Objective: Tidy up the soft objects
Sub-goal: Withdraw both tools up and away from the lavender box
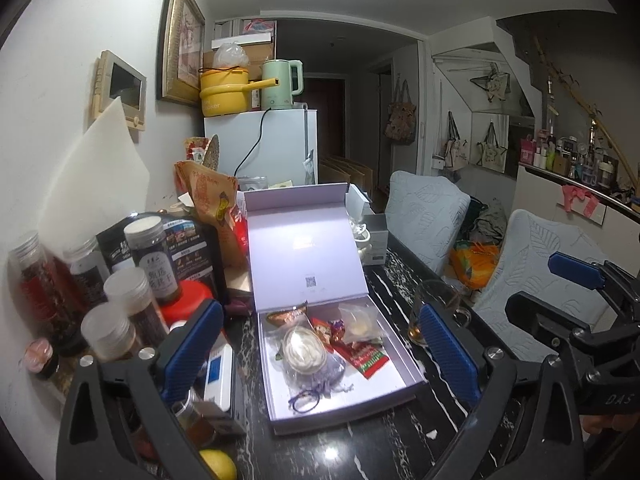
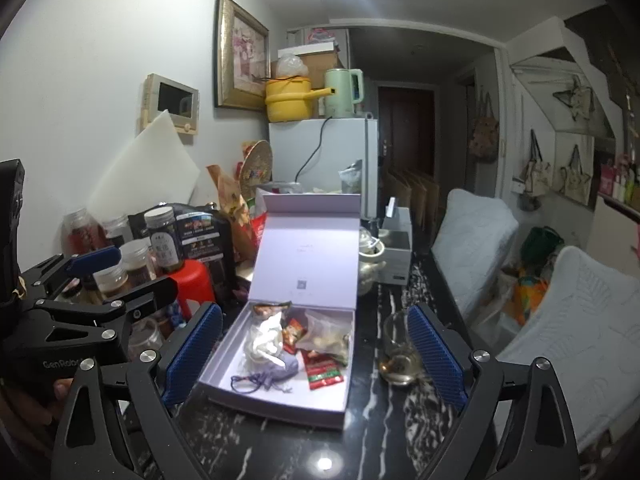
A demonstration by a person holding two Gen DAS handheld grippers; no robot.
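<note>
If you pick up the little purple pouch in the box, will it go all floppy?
Probably. The purple pouch looks like thin cloth slumped flat on the box floor, so it should sag. It seems light for its size. Its loose drawstring would likely dangle or snag.

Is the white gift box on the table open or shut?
Open. The white gift box has its hinged lid standing upright, with snack packets and a purple pouch visible inside.

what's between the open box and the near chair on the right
A glass cup with a little amber liquid stands on the dark marble table between the open box and the chair, clearest in the right wrist view.
</note>
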